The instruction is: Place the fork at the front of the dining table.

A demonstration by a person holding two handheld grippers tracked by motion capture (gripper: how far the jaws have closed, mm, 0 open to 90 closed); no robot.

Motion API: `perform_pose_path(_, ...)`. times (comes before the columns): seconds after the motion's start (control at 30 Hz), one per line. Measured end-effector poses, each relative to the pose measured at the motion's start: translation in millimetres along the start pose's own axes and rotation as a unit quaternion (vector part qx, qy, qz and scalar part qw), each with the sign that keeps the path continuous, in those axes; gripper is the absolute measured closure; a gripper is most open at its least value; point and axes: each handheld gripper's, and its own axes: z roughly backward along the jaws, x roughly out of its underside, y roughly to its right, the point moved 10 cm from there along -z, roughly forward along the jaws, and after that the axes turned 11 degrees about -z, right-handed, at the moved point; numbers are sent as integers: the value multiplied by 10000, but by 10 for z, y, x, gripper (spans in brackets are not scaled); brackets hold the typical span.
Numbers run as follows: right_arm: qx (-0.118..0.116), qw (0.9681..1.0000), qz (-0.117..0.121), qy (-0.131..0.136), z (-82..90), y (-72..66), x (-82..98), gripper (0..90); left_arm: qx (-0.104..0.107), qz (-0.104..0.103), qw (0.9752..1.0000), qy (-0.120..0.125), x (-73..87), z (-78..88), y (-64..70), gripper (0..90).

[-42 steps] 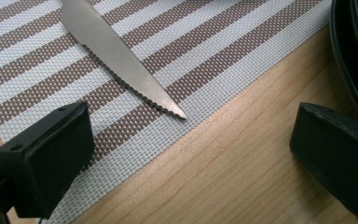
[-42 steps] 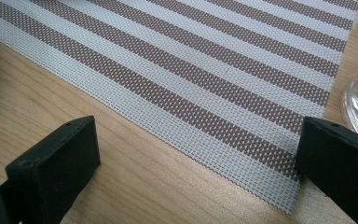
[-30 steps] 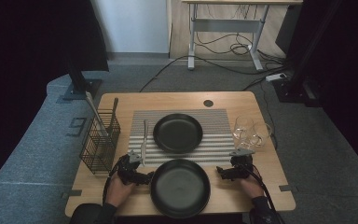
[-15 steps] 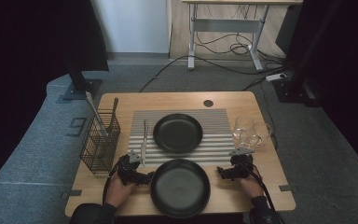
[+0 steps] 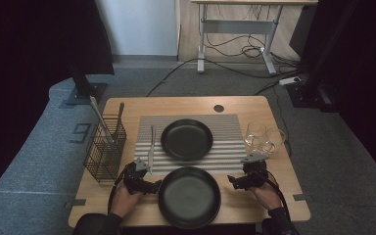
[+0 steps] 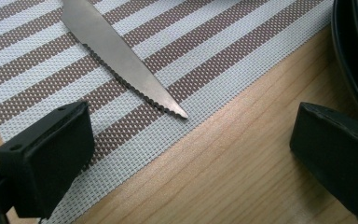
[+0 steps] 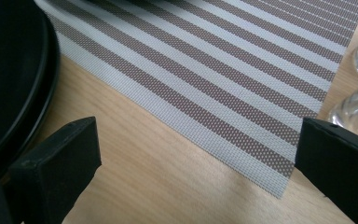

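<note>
Black plate between both open grippers

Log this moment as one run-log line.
left hand-held gripper: open, beside near black plate | right hand-held gripper: open, right of plate | knife: on striped mat | contact: none visible

Left gripper with jaws spread wide over the wooden table; serrated knife blade lying on the striped placemat; black plate rim beside the right jaw.
</note>
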Motion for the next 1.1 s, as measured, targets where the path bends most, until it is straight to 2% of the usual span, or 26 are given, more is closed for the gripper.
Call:
perform_pose_path(0.17,-30,9998,161,-79,132,-58,-52,1,1,-1,10000,1,0,0,0,0)
perform_pose_path(0.43,-149,9995,244,-131,348,-171,-174,2,1,1,10000,2,0,0,0,0)
perform_pose_path(0.67,-224,9989,381,-141,530,-291,-352,2,0,1,10000,5,-1,-1,0,0)
perform_pose_path(0.7,-268,9988,385,-130,588,-338,-429,2,0,1,10000,5,-1,-1,0,0)
perform_pose_path(0.97,-385,9976,551,-165,639,-482,-602,2,9,0,10000,-6,0,1,1,0)
perform_pose_path(1.1,-497,9962,690,-200,627,-622,-717,4,3,1,10000,1,0,0,1,0)
